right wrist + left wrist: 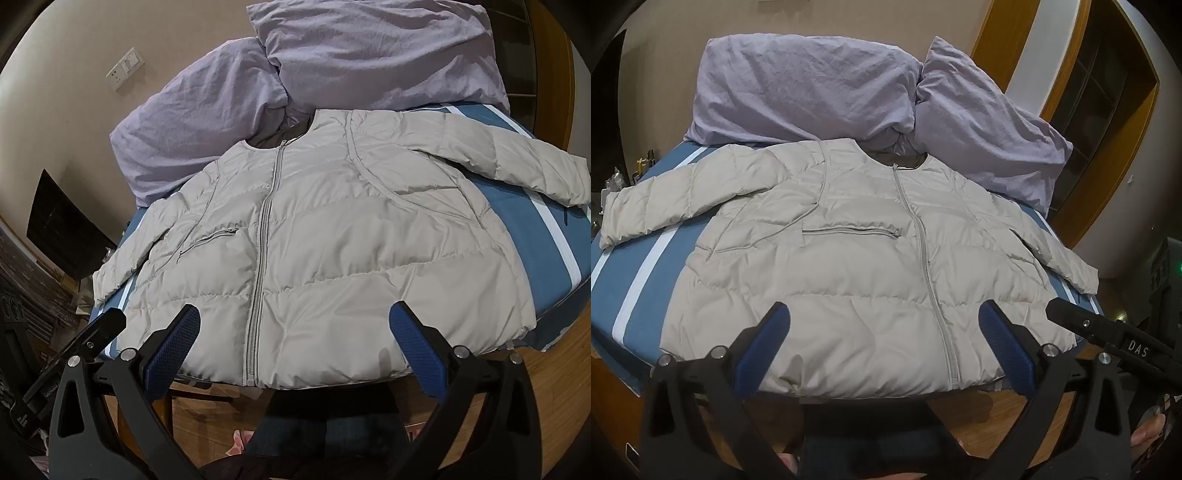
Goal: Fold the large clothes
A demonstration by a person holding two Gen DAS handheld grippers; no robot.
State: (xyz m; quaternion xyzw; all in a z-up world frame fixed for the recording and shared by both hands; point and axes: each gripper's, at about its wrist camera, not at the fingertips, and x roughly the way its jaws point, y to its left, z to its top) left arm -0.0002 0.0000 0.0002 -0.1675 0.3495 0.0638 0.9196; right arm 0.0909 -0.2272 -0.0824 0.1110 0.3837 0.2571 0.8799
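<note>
We find a pale grey puffer jacket point(849, 266) laid face up and spread flat on a bed point(639, 266) covered in blue sheeting with white stripes; the front zipper point(923, 251) is closed from hem to neckline, and the neckline points toward 12 o'clock in both wrist views. In the left wrist view, one sleeve point(683, 199) extends toward 9 o'clock across the blue sheet, and the other sleeve point(1045, 251) runs down toward 4 o'clock at the bed's edge. A horizontal chest pocket point(849, 232) sits just left of the zipper in that view. The jacket's hem lies along the near edge of the bed, at 6 o'clock, above the wooden floor point(960, 406). 2 lilac pillows point(798, 85) rest at 12 o'clock, beyond the collar (the collar touches or slightly overlaps them). The left gripper point(884, 314) hangs over the hem with its blue-padded fingers spread wide and nothing between them; we see no contact with the fabric. The right gripper point(295, 314) likewise stands wide apart above the hem, holding nothing. In the left wrist view a black finger of the right gripper shows at 4 o'clock. A wall socket plate point(125, 68) shows at 10 o'clock in the right wrist view.
</note>
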